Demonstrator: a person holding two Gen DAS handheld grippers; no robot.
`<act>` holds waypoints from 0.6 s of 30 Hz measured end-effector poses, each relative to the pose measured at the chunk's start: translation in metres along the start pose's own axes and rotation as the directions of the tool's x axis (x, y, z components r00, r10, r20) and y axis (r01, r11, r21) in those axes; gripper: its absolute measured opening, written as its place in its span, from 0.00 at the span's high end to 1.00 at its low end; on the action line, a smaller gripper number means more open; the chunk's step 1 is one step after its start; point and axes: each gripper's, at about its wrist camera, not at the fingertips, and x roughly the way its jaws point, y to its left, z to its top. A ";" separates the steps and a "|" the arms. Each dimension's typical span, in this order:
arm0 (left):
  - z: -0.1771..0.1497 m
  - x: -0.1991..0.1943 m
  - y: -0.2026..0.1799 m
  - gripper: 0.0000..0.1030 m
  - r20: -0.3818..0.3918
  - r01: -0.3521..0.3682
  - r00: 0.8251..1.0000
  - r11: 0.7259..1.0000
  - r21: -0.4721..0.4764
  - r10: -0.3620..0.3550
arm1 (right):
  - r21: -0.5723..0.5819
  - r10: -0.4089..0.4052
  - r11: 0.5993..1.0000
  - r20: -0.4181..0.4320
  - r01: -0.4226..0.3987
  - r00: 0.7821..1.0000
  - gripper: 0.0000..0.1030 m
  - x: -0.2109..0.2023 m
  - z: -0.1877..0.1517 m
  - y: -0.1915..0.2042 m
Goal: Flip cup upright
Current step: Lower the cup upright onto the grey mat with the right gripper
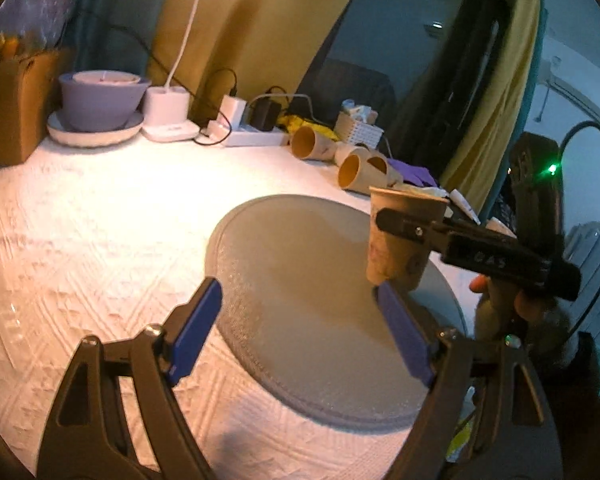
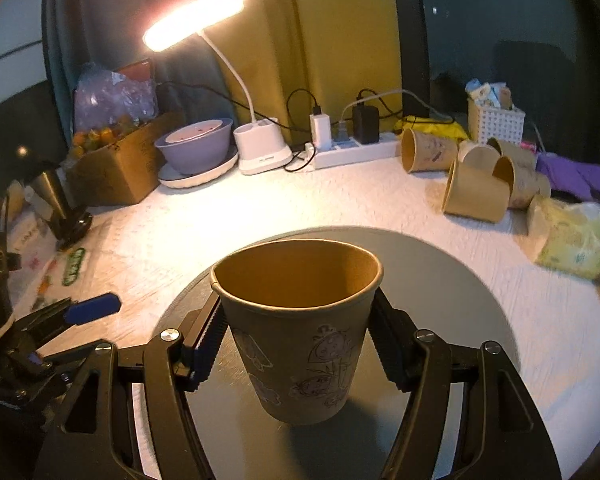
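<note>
right wrist view is showing the paper cup (image 2: pixel 300 320) mouth-up, the right gripper (image 2: pixel 296 344) squeezing its sides above the grey round mat (image 2: pixel 440 280); left wrist view is showing the left gripper (image 1: pixel 300 328) gaping wide, holding nothing, spare cups (image 1: pixel 352 160) lying behind.

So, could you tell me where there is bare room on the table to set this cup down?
The grey round mat is bare around the cup held in the right gripper. The white tablecloth between mat and lamp base is also free. The back right is crowded with tipped cups.
</note>
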 end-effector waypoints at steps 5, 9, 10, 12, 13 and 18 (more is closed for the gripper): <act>-0.003 -0.004 0.001 0.20 0.005 0.014 1.000 1.000 -0.009 -0.014 | -0.038 -0.068 0.997 0.003 0.068 0.998 0.32 0.011 -0.001 0.002; -0.002 -0.004 0.001 0.20 0.004 0.017 1.000 1.000 -0.012 -0.017 | -0.040 -0.076 0.996 0.002 0.076 0.997 0.32 0.011 -0.005 0.001; -0.002 -0.004 0.001 0.20 0.004 0.017 1.000 1.000 -0.016 -0.017 | -0.040 -0.079 0.996 0.004 0.079 0.997 0.32 0.011 -0.006 0.001; -0.002 -0.005 0.002 0.20 0.004 0.018 1.000 1.000 -0.019 -0.018 | -0.044 -0.078 0.996 0.003 0.078 0.997 0.32 0.009 -0.008 0.001; -0.002 -0.004 0.001 0.20 0.002 0.017 1.000 1.000 -0.017 -0.017 | -0.049 -0.081 0.996 0.004 0.081 0.997 0.32 0.008 -0.009 0.001; -0.004 -0.003 -0.001 0.20 0.000 0.004 1.000 1.000 0.000 -0.004 | -0.037 -0.099 0.994 -0.003 0.099 0.995 0.32 0.002 -0.019 -0.004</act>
